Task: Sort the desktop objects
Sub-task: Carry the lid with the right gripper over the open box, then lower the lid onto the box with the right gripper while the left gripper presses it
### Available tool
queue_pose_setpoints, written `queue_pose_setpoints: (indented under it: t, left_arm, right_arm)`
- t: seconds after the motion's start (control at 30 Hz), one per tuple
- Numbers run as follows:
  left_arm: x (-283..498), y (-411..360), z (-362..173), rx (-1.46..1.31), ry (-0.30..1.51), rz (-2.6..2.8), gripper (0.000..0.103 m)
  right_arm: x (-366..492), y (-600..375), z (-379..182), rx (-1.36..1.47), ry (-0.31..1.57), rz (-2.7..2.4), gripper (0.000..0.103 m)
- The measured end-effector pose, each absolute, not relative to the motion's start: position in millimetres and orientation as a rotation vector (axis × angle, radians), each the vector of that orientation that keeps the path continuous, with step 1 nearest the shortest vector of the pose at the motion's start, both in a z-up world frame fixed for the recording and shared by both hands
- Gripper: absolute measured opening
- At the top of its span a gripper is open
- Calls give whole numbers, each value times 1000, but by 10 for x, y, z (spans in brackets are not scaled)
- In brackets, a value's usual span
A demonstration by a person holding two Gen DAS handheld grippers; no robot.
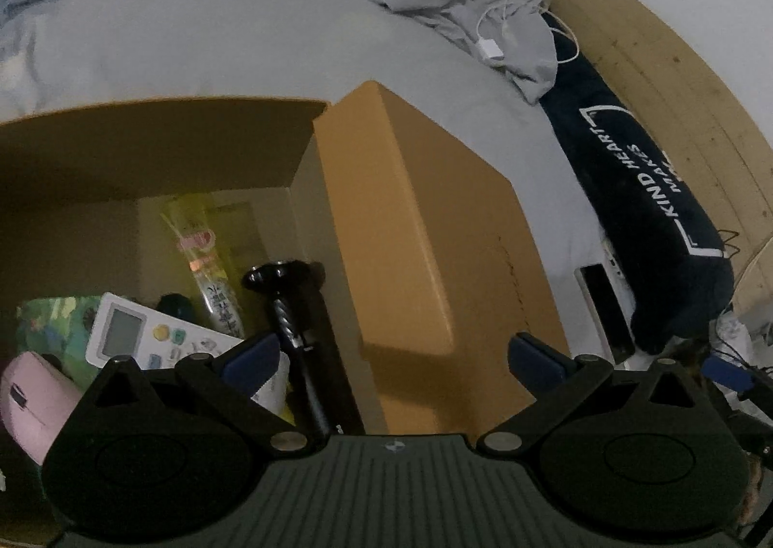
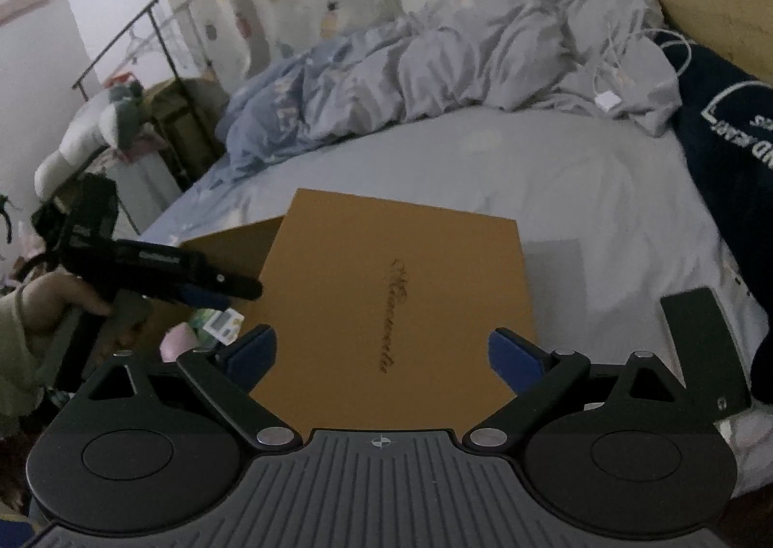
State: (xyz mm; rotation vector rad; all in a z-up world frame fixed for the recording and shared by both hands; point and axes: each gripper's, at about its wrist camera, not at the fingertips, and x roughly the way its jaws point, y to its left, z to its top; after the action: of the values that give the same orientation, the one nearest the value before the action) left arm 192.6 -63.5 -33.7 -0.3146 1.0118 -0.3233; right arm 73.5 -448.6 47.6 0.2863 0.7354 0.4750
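My left jaws [image 1: 391, 357] and right jaws [image 2: 381, 355] gape wide, empty, over the open tan cardboard box [image 1: 425, 229] on the grey-sheeted bed [image 1: 217, 55].

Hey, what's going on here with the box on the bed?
A person is sorting small items into an open cardboard box on the bed. A remote control, a pink mouse and a clear tube already lie inside. The left tongs hover open over the box's edge; the right tongs hover open above the lid. Neither holds anything.
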Motion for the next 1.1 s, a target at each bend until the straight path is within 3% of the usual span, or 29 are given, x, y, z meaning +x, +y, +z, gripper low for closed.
queue_pose_setpoints:
  t: [0.3, 0.7, 1.1]
  left_arm:
    - [1834, -582, 18, -192, 880, -348, 103]
    - [2058, -907, 496, 59, 721, -431, 103]
    - [2604, -1569, 297, 358, 717, -533, 103]
  right_arm:
    - [625, -4476, 293, 371, 767, 425, 103]
    - [354, -4447, -101, 827, 777, 131, 103]
    - [343, -4307, -696, 1122, 846, -67, 103]
